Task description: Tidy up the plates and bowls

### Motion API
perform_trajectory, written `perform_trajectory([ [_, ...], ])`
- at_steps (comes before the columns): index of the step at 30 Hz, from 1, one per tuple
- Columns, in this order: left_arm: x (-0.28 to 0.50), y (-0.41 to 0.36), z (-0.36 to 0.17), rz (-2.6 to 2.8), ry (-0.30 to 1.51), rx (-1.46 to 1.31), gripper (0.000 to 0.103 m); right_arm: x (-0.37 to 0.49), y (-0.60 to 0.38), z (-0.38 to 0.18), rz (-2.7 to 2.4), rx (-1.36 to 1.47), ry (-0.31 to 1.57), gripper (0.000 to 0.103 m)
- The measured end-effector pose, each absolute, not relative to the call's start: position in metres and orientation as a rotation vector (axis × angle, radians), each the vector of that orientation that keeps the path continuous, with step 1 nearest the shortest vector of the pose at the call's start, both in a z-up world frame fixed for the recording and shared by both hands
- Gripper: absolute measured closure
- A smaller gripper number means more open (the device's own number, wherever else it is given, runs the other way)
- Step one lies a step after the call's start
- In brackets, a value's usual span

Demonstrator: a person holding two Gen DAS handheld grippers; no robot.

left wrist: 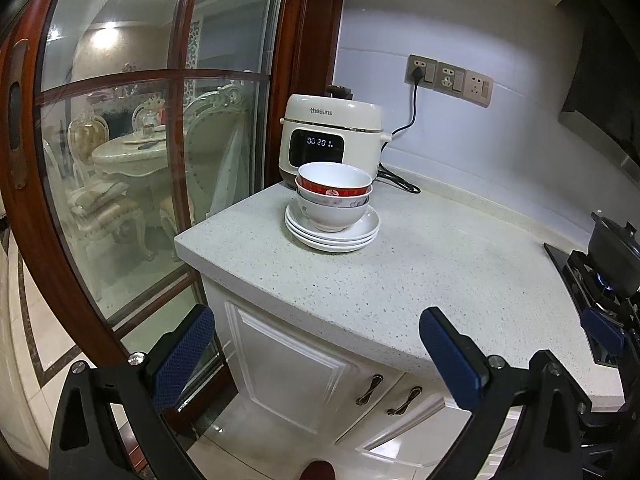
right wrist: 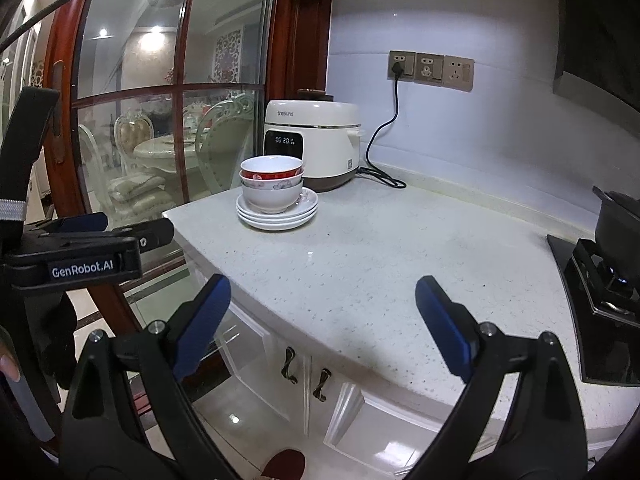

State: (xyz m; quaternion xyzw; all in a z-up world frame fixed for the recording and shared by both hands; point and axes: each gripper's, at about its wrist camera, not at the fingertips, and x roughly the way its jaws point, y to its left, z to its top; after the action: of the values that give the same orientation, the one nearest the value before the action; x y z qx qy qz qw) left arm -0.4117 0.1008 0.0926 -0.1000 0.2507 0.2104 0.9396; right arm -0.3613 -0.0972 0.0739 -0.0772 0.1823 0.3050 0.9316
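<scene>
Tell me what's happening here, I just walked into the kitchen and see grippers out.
A person holds a left gripper and a right gripper, both with jaws open and empty, short of the countertop. The dishes look sorted: nested bowls sit on stacked plates in front of a rice cooker. A black pot sits on a lit burner to the right.
</scene>
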Motion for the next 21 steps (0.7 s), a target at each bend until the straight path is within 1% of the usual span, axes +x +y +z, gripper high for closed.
perform_trajectory([
  [10, -0.41, 0.093, 0.093, 0.437, 0.524, -0.196, 0.0, -0.359, -0.089, 0.07, 0.621, -0.14, 0.399, 0.008],
  [21, -0.409, 0.107, 0.093, 0.396, 0.539, -0.212, 0.0, -0.361, -0.089, 0.07, 0.629, -0.148, 0.404, 0.008],
])
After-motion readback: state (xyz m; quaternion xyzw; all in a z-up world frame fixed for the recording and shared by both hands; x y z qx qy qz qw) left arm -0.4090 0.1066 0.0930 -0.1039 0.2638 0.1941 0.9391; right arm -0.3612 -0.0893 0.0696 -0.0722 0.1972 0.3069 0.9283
